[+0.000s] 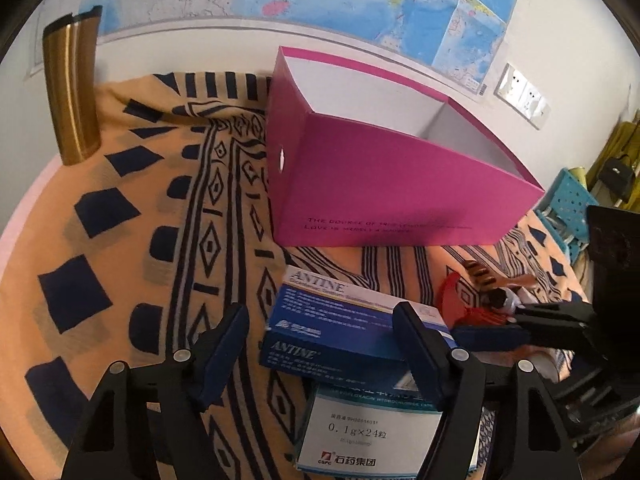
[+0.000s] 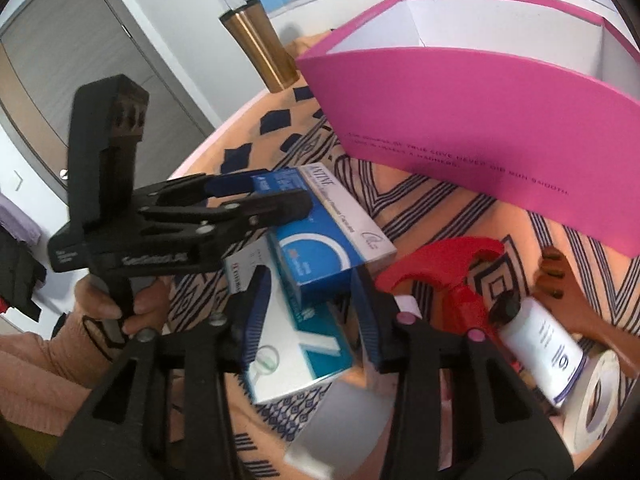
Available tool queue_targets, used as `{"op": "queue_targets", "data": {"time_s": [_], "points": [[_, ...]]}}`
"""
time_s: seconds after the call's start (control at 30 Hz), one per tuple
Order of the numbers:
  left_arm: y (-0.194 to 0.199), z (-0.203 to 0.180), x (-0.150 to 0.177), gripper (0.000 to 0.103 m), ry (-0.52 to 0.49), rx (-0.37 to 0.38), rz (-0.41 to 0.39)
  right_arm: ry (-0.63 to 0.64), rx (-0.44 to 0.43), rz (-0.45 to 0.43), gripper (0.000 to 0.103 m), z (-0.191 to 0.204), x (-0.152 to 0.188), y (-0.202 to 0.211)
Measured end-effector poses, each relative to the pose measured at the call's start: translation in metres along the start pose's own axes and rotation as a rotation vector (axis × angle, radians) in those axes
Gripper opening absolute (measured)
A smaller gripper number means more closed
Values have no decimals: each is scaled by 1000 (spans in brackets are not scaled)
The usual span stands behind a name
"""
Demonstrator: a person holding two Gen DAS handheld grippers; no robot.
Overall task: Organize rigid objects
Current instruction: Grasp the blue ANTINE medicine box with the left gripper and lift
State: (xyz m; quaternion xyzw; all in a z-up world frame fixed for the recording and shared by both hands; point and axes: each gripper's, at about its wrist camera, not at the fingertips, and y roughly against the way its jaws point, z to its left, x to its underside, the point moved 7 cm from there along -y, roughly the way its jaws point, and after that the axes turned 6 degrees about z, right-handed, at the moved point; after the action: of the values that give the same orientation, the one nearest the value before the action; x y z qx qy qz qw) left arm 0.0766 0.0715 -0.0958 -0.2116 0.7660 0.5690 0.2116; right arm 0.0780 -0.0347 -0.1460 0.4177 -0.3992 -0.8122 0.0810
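Note:
An open pink box (image 1: 392, 184) stands on the patterned cloth; it also shows in the right wrist view (image 2: 480, 112). A blue ANTINE medicine box (image 1: 344, 324) lies in front of it, resting on a white and teal medicine box (image 1: 372, 436). My left gripper (image 1: 320, 328) is open, its fingers either side of the ANTINE box. In the right wrist view my right gripper (image 2: 308, 312) is open above the white and teal box (image 2: 296, 356), next to the ANTINE box (image 2: 328, 240). The left gripper (image 2: 276, 196) shows there too.
A gold tumbler (image 1: 74, 92) stands at the far left by the wall. A red tape dispenser (image 2: 444, 272), a white bottle (image 2: 540, 344), a tape roll (image 2: 596, 392) and a brown wooden piece (image 2: 564, 292) lie at the right. A grey box (image 2: 340, 420) lies near.

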Motion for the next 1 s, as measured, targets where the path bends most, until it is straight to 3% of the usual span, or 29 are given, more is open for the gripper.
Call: {"op": "queue_targets", "data": {"time_s": [0.47,0.7,1.0], "points": [[9,7,6,74,28,68,28,-27,-37,35,57,-3,-19,-20],[17,4,4,74,59,76,13,-7,-57,-24,59,1,-23,-9],[26,-8,-10,74,71,106,-3,53,-2,-92,59,6,-31,14]]}}
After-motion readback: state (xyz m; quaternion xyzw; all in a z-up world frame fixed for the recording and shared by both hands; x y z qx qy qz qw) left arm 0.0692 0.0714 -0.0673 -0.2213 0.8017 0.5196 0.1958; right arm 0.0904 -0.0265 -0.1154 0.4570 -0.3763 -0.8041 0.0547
